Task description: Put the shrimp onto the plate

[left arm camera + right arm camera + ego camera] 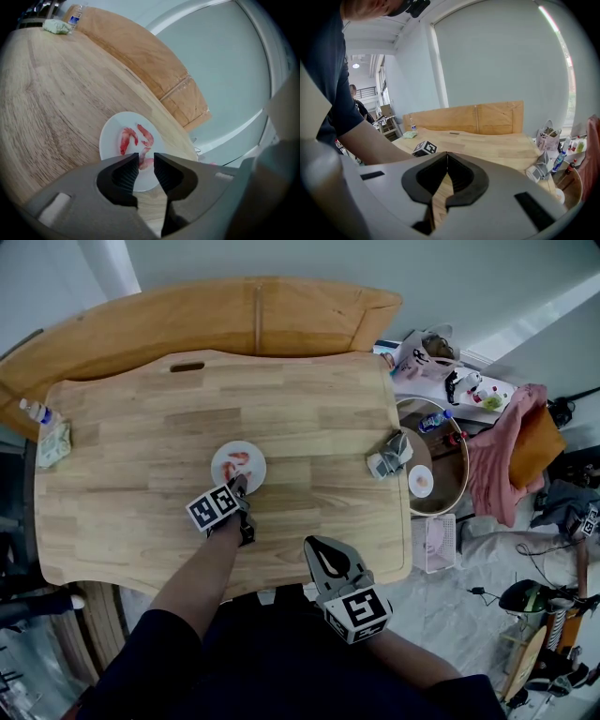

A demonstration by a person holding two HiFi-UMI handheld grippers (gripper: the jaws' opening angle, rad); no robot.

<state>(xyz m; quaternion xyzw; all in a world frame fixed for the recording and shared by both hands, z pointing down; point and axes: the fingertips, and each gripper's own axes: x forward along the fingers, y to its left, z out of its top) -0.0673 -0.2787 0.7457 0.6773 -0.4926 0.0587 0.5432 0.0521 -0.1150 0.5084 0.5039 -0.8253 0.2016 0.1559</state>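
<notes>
A small white plate (pixel 218 472) sits near the middle of the wooden table (pixel 141 446), with red shrimp (pixel 239 458) lying on it. My left gripper (pixel 238 486) hovers at the plate's near edge. In the left gripper view its jaws stand apart over the plate (pixel 110 136). Two shrimp (pixel 125 139) lie just beyond the tips, and a third shrimp (pixel 144 159) shows in the gap, lying on the plate with neither pad pressing it. My right gripper (pixel 319 549) hangs at the table's front edge, its tips (pixel 447 157) touching and nothing between them.
A bottle (pixel 37 412) and a crumpled green cloth (pixel 53 444) lie at the table's far left edge. A grey device (pixel 389 456) rests at the right edge. Beyond it stands a round tub (pixel 450 493) amid floor clutter. A wooden board (pixel 216 315) leans behind the table.
</notes>
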